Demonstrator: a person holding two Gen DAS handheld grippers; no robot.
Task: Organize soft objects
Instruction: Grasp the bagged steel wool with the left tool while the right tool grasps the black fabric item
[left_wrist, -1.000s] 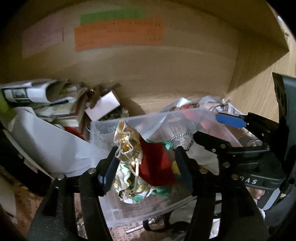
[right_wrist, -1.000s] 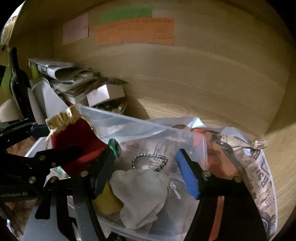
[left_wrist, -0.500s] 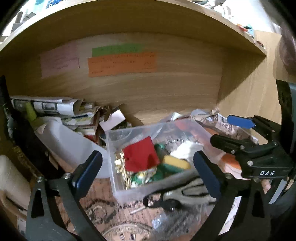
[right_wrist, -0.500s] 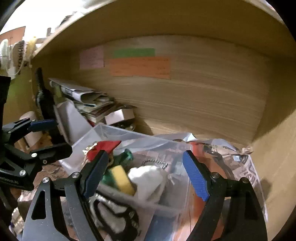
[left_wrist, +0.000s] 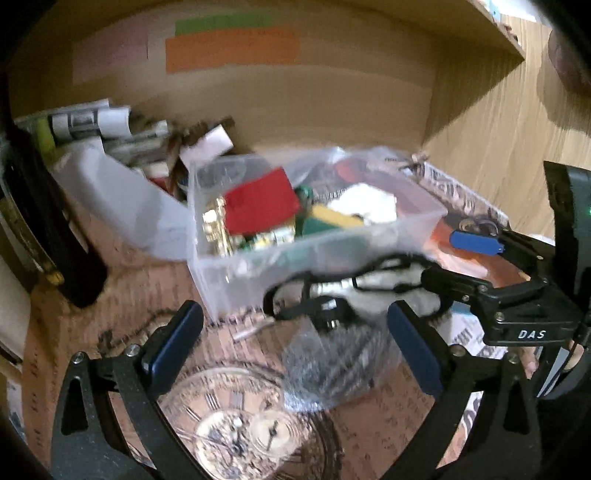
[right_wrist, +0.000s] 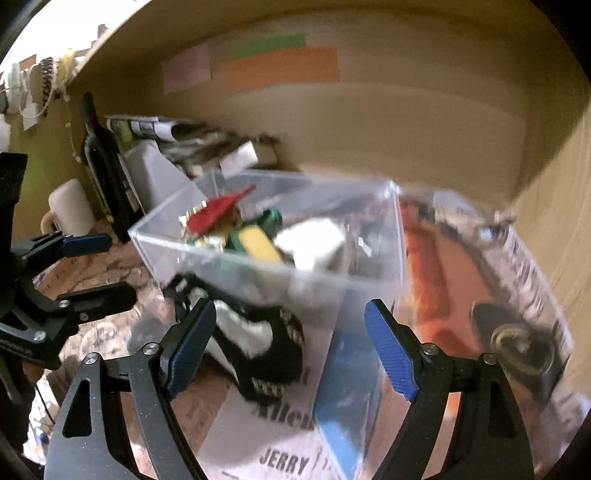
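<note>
Wooden shelf back wall (left_wrist: 332, 110) ahead of both jaws; orange paper strip (left_wrist: 232, 50) stuck on it, green strip (left_wrist: 225, 25) just above.

Table (left_wrist: 236, 354) with a printed clock-face covering below the left jaws.

Clear plastic bin (left_wrist: 325, 254) ahead of the left jaws, between them and the wall; in the right view the bin (right_wrist: 266, 269) sits ahead, slightly toward the left finger. Both views motion-blurred.

Bin contents: red cloth pouch (left_wrist: 262, 205) at the far left, gold fabric (left_wrist: 216, 229) beside it, white soft piece (left_wrist: 365, 206) to the right, yellow-and-green sponge (left_wrist: 325, 219) between pouch and white piece.

Black-and-white fabric item (left_wrist: 354, 291) on the table, outside the bin, just in front of its near wall and just ahead of the left jaws. In the right view it (right_wrist: 258, 339) lies near the left fingertip.

Crinkled clear bag (left_wrist: 332, 362) between the left fingers, nearer the right one.

Left gripper (left_wrist: 291, 354): jaws spread wide, holding nothing.
Right gripper (right_wrist: 291, 347): jaws spread wide, holding nothing.
</note>
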